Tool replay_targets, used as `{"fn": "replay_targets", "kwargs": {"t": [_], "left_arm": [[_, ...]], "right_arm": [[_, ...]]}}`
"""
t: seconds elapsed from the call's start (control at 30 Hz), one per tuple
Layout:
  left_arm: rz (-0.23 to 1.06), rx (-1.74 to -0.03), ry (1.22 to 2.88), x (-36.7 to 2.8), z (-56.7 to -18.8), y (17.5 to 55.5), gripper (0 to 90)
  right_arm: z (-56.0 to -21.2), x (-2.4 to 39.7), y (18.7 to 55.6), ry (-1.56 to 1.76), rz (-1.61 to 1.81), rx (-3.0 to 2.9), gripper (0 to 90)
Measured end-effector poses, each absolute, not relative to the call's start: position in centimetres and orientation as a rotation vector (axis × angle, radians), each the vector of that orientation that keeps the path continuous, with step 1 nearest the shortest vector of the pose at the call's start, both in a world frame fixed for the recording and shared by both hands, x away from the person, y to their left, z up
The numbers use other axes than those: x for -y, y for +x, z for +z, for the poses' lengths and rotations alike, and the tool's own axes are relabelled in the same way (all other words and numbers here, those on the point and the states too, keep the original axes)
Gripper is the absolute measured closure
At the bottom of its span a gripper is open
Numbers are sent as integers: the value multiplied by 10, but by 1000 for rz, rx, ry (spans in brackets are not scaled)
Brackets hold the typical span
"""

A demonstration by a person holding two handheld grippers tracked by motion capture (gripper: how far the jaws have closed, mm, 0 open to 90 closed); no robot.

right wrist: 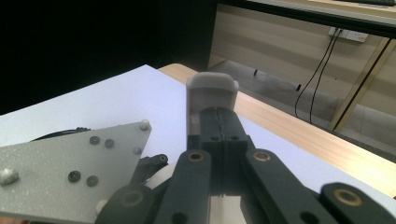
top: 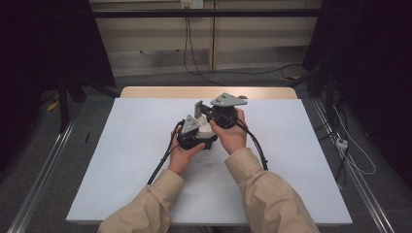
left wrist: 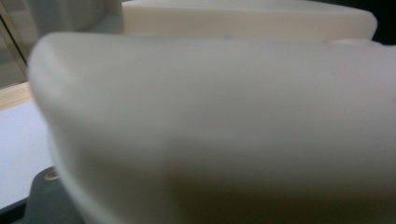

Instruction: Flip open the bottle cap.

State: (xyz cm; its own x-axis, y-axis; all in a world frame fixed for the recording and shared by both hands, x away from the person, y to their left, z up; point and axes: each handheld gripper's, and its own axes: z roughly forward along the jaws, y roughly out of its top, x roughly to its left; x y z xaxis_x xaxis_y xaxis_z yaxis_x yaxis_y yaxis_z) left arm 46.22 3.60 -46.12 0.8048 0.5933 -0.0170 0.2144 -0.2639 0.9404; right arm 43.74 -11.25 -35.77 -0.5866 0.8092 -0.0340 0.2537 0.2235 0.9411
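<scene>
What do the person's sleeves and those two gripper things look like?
The person wears long tan sleeves. Each hand-held gripper is black: the left hand-held gripper and the right hand-held gripper both carry a grey three-cornered plate dotted with small screws. Black cables trail back from them. The right one's jaws are black links with brass-coloured pins.

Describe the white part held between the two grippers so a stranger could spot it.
On the white sheet covering the table, two hands meet at the middle. Between the left gripper and right gripper sits a white plastic piece, the one pale thing among black jaws.
</scene>
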Motion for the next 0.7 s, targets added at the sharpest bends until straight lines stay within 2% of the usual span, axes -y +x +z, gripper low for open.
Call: {"fn": "replay_targets", "kwargs": {"t": [0.7], "left_arm": [[407,-630,1831,-36,-461,462,184]], "right_arm": [[-358,107,447,972,1367,-1978,900]]}}
